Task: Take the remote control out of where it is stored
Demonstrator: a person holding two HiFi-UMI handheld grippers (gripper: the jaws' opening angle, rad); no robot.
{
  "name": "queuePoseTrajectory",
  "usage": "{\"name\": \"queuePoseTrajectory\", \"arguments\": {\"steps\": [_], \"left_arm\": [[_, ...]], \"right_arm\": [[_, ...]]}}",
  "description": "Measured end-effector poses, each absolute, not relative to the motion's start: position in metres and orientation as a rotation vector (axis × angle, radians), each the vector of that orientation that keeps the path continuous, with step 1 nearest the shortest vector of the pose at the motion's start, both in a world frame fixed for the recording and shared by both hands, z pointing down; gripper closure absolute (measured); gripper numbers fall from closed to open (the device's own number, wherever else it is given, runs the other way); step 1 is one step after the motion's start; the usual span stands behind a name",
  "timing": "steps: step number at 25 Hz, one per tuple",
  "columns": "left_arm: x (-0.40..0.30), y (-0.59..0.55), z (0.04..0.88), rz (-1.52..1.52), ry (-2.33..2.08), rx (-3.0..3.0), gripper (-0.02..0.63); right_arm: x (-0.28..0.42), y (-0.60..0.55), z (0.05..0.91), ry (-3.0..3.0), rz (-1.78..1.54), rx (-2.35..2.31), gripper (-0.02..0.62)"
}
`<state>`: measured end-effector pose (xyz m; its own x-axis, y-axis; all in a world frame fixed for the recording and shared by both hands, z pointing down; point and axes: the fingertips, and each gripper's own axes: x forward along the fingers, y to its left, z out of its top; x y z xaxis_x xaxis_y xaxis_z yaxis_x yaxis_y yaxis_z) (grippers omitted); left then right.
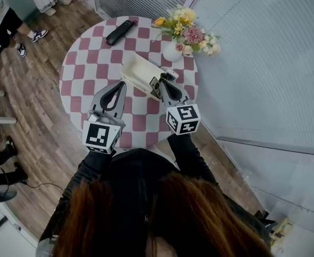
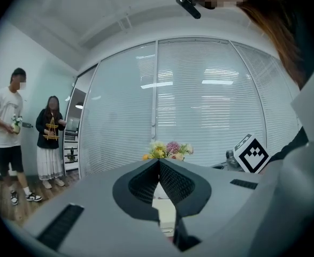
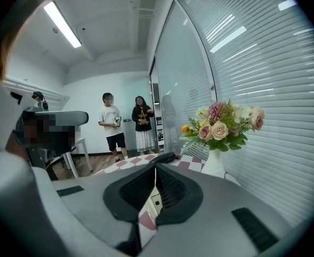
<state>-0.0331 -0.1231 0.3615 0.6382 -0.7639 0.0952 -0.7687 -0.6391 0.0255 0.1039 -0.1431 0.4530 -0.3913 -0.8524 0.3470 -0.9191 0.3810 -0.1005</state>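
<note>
1. You cannot see the remote control itself. It most likely sits inside the cream storage box [image 1: 138, 71] at the middle of the checkered table [image 1: 76, 74], with the flower vase [image 1: 171, 51] just beyond it at 1 o'clock.
2. A long black object [image 1: 121, 32] lies near the table's far edge at 12 o'clock. Whether it is a remote or something else, you cannot tell.
3. Expect the remote to be light, rigid and smooth plastic, so it is likely to slip in the pads. Take it across its narrow sides near the middle, not on the buttons. The box also looks light and may slide or tip when you pull.
4. Your right gripper [image 1: 162, 82] points slightly downward, its tips at the box's 4 o'clock corner and touching or nearly so. Its jaws are pressed together with nothing between them.
5. Your left gripper [image 1: 122, 84] is held level just beside the box's 8 o'clock side. Its jaws are also together and empty.
6. Both pairs of jaws must part before either can grasp; the left could steady the box.
</note>
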Motion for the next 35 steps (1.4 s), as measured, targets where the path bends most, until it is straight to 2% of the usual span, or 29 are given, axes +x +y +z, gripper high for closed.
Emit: {"name": "queuePoseTrajectory", "arguments": {"steps": [22,35], "left_arm": [[-0.034,-0.124,0.361,0.119,-1.331,2.779,0.597],[-0.033,-0.121,0.361,0.124,-1.35,2.773,0.597]], "right_arm": [[0.106,-0.152,0.55,-2.319,0.434,1.304,0.58],[0.1,-0.145,0.563,-2.366,0.475,1.217,0.57]]}}
